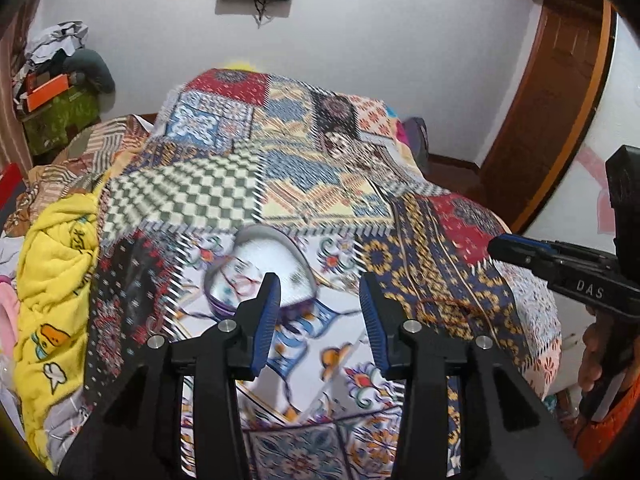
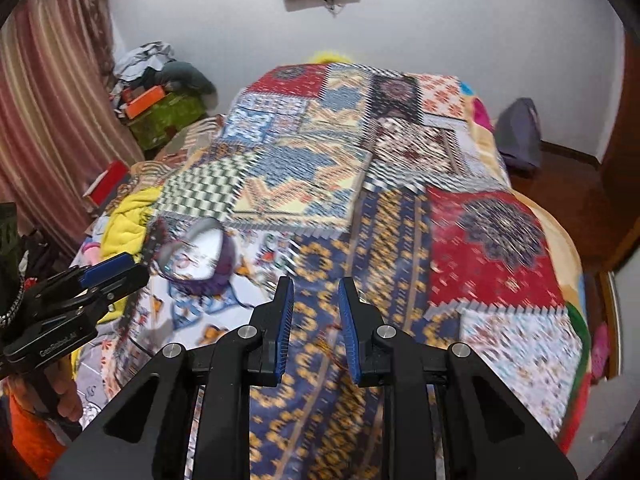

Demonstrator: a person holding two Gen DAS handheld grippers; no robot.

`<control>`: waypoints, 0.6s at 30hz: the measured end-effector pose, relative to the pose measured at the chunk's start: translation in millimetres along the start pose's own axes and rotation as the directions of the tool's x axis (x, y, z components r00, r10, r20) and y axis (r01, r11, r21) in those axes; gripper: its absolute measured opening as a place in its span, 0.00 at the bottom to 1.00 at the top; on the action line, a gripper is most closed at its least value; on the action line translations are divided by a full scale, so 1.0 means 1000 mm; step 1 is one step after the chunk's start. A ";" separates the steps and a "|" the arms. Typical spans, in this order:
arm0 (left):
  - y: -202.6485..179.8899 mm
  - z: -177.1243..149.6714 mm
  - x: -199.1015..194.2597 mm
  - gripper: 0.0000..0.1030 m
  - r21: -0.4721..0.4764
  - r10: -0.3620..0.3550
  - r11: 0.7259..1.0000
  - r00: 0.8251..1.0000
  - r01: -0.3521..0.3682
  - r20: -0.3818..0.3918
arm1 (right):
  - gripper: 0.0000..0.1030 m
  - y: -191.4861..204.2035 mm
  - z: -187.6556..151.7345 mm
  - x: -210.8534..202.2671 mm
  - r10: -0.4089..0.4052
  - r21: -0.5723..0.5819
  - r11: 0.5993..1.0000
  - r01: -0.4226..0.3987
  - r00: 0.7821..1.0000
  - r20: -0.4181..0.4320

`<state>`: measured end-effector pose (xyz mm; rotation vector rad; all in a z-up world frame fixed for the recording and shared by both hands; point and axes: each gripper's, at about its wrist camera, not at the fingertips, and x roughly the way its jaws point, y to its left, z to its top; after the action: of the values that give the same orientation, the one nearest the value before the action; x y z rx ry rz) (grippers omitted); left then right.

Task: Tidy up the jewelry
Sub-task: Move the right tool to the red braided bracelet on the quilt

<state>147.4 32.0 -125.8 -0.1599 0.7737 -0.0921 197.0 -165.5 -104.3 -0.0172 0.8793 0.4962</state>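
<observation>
Patchwork quilt (image 2: 400, 240) | heart box (image 1: 260, 272) mid-bed | right edge (image 2: 576, 280) bare

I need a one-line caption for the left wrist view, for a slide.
Left gripper open and empty above a patchwork quilt, a heart-shaped box just ahead.

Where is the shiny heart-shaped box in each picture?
Left wrist view: the heart-shaped box sits just left of centre on the quilt, behind the left tongs' left finger.
Right wrist view: the box is at middle left, beside the left tongs.
Shared landmark: the green checkered patch behind it.
</observation>
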 end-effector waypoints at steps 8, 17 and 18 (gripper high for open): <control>-0.030 -0.019 0.027 0.39 0.045 -0.044 0.998 0.995 0.049 -0.093 | 0.20 -0.029 -0.029 0.003 -0.038 0.042 0.998 0.041 0.997 -0.064; -0.065 -0.034 0.091 0.39 0.099 -0.096 0.987 0.965 0.123 -0.243 | 0.25 -0.048 -0.047 -0.001 -0.023 0.093 0.995 0.031 0.996 -0.081; -0.069 -0.035 0.101 0.39 0.109 -0.092 0.986 0.961 0.124 -0.260 | 0.34 -0.049 -0.047 0.000 -0.024 0.094 0.995 0.031 0.996 -0.082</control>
<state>193.0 -54.3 -207.4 -0.0725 1.0127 -0.2683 182.8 -219.1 -143.4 0.0376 0.9795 0.4298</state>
